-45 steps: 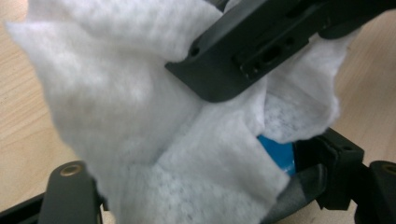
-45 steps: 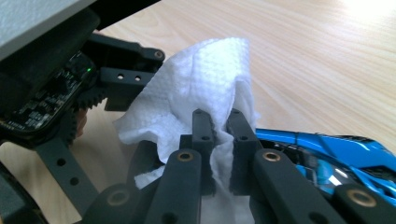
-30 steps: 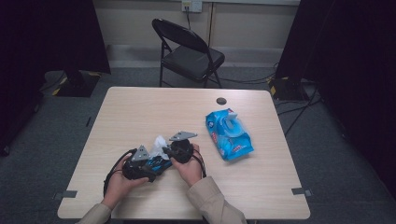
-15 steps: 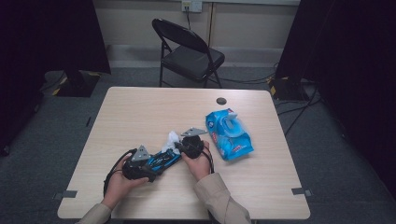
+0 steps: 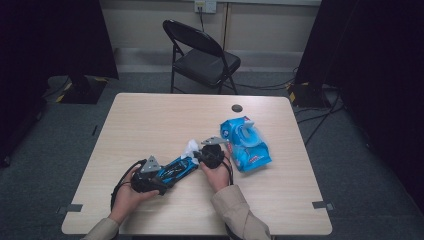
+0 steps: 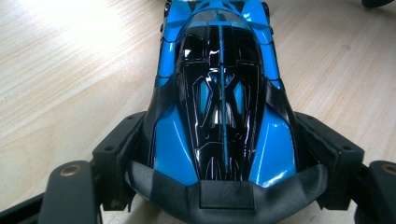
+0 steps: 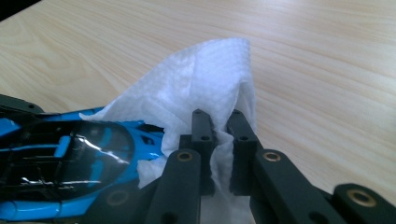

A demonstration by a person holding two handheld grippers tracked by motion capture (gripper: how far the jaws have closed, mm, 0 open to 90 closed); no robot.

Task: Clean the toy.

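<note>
A blue and black toy car (image 5: 179, 169) lies near the table's front left, and my left gripper (image 5: 161, 177) is shut on it. In the left gripper view the two jaws press on the sides of the car (image 6: 219, 88), whose length runs away from the camera. My right gripper (image 5: 199, 155) is shut on a white wipe (image 5: 190, 148) at the car's far end. In the right gripper view the wipe (image 7: 205, 79) is pinched between the pads of the right gripper (image 7: 219, 128) and drapes over the end of the car (image 7: 70, 158).
A blue packet of wipes (image 5: 247, 144) lies just right of the right hand. A small dark round thing (image 5: 237, 108) sits near the table's far edge. A black folding chair (image 5: 200, 55) stands behind the table (image 5: 150, 120). Cables trail on the floor at the right.
The right gripper has slid to the right with the wipe, along the car toward the blue packet. The left gripper and the car have stayed put.
</note>
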